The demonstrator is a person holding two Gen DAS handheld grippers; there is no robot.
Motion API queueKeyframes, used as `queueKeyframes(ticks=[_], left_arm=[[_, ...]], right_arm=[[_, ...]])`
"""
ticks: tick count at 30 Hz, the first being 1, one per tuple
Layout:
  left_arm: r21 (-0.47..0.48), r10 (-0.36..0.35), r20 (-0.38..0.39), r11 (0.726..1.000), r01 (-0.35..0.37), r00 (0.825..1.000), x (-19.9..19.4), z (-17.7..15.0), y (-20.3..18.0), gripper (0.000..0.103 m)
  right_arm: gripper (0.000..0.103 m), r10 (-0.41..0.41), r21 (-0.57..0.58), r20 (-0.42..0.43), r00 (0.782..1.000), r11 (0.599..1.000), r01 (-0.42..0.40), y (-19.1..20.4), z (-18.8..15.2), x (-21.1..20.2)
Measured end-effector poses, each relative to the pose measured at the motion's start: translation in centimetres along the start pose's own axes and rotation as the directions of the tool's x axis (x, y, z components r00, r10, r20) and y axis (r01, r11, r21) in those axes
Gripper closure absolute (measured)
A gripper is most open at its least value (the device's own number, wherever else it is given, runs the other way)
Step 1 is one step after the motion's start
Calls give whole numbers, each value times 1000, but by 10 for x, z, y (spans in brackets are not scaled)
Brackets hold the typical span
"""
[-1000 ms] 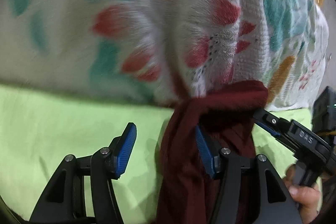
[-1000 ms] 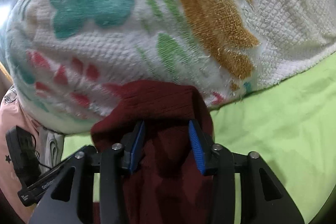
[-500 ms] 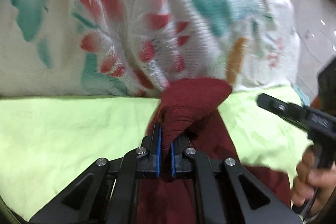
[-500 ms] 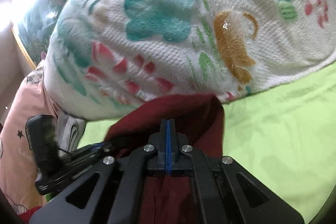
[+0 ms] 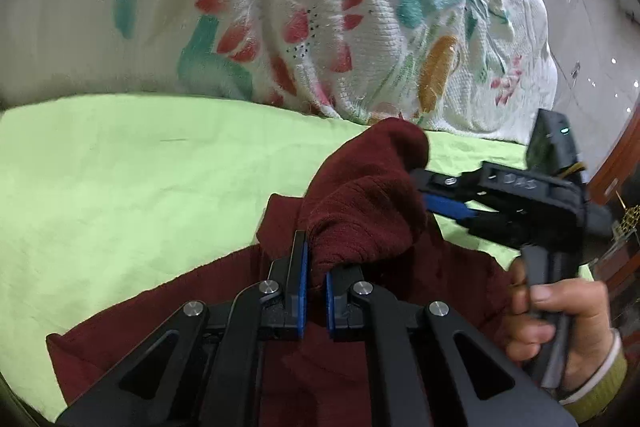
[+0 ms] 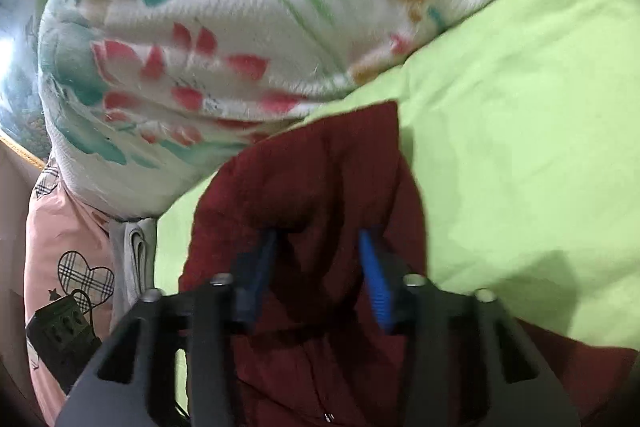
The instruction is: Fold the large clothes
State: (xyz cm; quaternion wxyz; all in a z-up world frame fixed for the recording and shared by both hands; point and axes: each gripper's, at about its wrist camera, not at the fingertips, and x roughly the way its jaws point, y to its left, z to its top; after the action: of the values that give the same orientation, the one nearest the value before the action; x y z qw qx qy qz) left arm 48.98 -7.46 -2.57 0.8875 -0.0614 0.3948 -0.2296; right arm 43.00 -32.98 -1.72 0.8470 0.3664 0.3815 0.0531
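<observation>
A lime-green bed sheet (image 5: 132,187) carries the maroon garment (image 5: 360,211) and a floral blanket (image 5: 360,27).

Ribbed maroon knit garment (image 5: 360,211)

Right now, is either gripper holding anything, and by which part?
The left gripper is shut on a bunched fold of the maroon garment. The right gripper has just been opening; its jaws straddle the garment without pinching.
</observation>
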Motion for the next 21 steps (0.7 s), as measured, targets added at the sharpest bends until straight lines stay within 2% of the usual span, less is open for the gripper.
queueKeyframes(ticks=[1,2,5,9,11,15,19,21], left_arm=[[2,-4,0,1000,4,1000,1,0,1,98],[5,-2,0,1000,2,1000,1,0,2,98],[1,3,4,1000,-3,1000,-5,1,6,98],[-3,-15,29,1000,15,999,-32,-4,9,98],[-10,-38,44,999,39,998,-49,-11,7,98],[-17,-73,57,997,74,996,-84,-29,-2,98],[-17,-94,39,995,95,995,-119,-69,-8,98],[-24,-107,16,994,107,994,-132,-100,-9,97]], right_arm=[[71,13,4,1,1000,1000,-13,0,1,7],[99,26,7,11,1000,1000,-26,0,2,9],[100,56,20,58,997,998,-57,4,-1,-5],[101,128,-79,117,985,990,-119,28,-29,-63],[101,144,-99,122,982,986,-132,34,-46,-89],[101,152,-66,105,983,987,-146,27,-77,-117],[101,201,-46,75,977,979,-198,24,-129,-145],[101,230,-24,61,971,973,-229,22,-158,-157]])
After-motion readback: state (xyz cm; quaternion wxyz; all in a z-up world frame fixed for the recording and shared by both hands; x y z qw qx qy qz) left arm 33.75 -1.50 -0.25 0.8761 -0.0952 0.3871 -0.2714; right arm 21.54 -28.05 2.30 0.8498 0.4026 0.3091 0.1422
